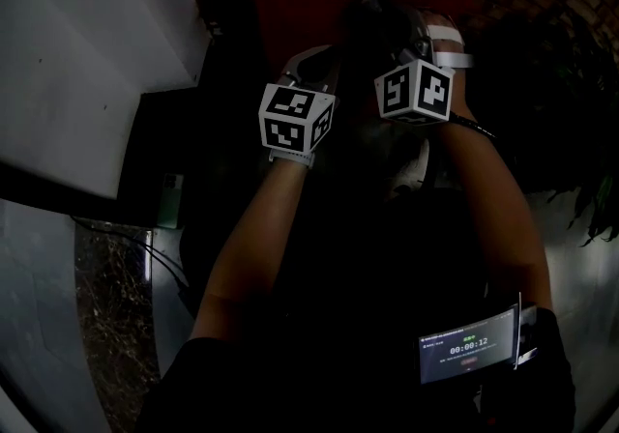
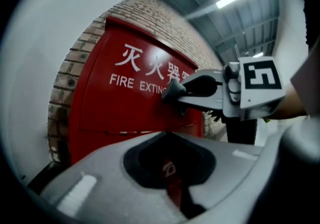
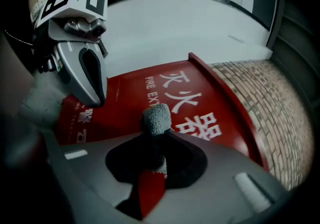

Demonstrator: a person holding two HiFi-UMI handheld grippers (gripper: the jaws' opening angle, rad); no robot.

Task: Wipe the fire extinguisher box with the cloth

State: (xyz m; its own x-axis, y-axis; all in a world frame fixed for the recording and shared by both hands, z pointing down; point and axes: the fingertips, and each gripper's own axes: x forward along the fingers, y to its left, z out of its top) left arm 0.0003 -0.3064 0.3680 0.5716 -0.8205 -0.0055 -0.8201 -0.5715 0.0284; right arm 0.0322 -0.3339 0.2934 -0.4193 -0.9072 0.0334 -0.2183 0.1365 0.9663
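We judge the wiping to be under way. The red fire extinguisher box fills the middle of both gripper views and sits at the top centre of the head view, set against a brick wall; its front face is the surface to be cleaned, so both tools are raised toward it. The right gripper points at the white lettering in the centre of its own frame, apparently so that the cloth leads into the panel. The left gripper is held just beside it, low in its own view, seemingly idle; its jaws are pressed together with nothing between them, and only red panel shows through the slit. The grey cloth is a small wad pinched tight between the right jaws; its rounded end pokes past the tips, close to the panel, though we cannot tell whether it touches.
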